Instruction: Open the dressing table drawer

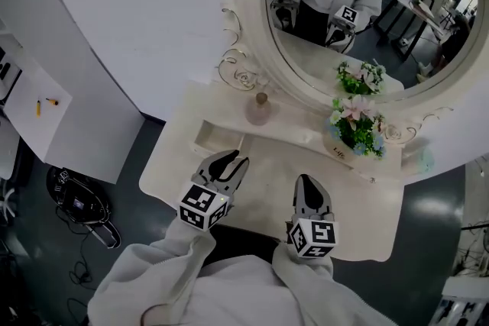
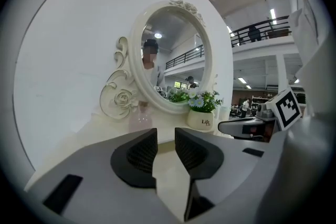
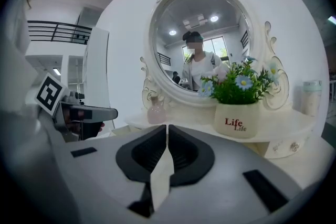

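The cream dressing table (image 1: 260, 198) carries an oval mirror (image 1: 382, 19) on a raised shelf. At the shelf's left end a shallow drawer (image 1: 216, 136) looks pulled out, its inside showing. My left gripper (image 1: 229, 162) hovers over the tabletop just in front of that drawer; in the left gripper view its jaws (image 2: 165, 136) stand apart with nothing between them. My right gripper (image 1: 308, 183) hovers over the middle of the tabletop, and in the right gripper view its pads (image 3: 167, 131) nearly meet, holding nothing.
A pink bottle (image 1: 260, 111) and a white pot of flowers (image 1: 353, 135) stand on the shelf, with a pale green cup (image 1: 424, 160) at its right end. A black device with cables (image 1: 76, 202) lies on the dark floor to the left, beside a white desk (image 1: 42, 107).
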Tool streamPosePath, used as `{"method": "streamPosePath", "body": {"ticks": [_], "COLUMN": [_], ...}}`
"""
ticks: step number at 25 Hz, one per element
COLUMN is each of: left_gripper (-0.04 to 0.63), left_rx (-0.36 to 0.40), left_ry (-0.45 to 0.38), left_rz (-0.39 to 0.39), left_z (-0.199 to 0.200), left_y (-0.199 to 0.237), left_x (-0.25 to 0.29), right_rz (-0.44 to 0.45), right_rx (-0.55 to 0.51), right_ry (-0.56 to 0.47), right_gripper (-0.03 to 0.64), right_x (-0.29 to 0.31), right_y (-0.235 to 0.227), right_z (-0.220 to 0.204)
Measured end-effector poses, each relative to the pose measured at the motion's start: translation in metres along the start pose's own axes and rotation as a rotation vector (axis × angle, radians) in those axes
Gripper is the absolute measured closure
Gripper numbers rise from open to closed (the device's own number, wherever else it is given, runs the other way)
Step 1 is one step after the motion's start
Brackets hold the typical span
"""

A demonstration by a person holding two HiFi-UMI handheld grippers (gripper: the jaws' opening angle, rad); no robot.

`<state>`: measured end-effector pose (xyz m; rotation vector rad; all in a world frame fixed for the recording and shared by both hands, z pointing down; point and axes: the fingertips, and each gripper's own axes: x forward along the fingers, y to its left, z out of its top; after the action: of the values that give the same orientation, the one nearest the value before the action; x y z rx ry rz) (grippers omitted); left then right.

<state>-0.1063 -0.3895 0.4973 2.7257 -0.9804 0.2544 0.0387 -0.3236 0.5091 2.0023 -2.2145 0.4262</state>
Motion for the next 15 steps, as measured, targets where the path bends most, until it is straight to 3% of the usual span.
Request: {"method": "streamPosePath", "body": {"ticks": [5, 8, 15], "left_gripper": [0.568, 0.580, 0.580], "left_rx": [0.053, 0.079, 0.055], "left_ry": [-0.035, -0.015, 0.003], "left_rz": [0.005, 0.003, -0.021], "left_z": [0.009, 0.003, -0.005], "left_y": [0.004, 0.004, -0.003], "left_x": [0.002, 0.002, 0.008], "right_rz": [-0.028, -0.019, 0.014], "right_rx": [0.006, -0.001, -0.021], "right_ry": [-0.021, -0.023, -0.015], "right_gripper": [0.580, 0.580, 0.583], "right_x": [-0.006, -0.008, -0.007], "right_y": [-0.025, -0.030, -0.022], "right_z": [0.011, 0.012, 0.012]}}
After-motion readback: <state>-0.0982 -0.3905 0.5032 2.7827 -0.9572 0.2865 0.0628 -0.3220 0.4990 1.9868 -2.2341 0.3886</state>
